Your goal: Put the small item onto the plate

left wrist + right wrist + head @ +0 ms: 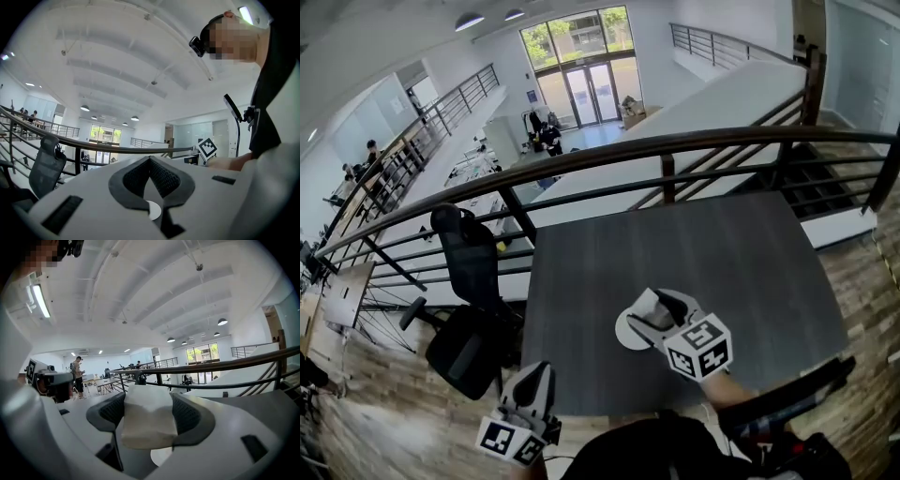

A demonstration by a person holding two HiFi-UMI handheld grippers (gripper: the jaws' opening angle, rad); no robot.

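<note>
Holding the small item clamped between its pads, my right gripper hangs over the white plate, which sits toward the near side of the dark table. The item is a pale, soft-looking block, pinched at its sides and clear of the table. From the head view I judge it to be above the plate's right part, not its middle. My left gripper sits low by the table's near-left corner, jaws pressed together on nothing, well apart from the plate.

Several things could go wrong from here. I see the main risk as placement: the gripper covers much of the plate in the head view, and the right gripper view looks out toward the railing, not down at the plate, so I could let go over the rim or past it. A release from too high could make the block bounce or tumble off, since the plate looks shallow. A soft block may also cling to one pad as the jaws part and get dragged away when I pull back. If I go too low, a jaw could press on the rim and tip the plate or push it toward the table edge.
</note>
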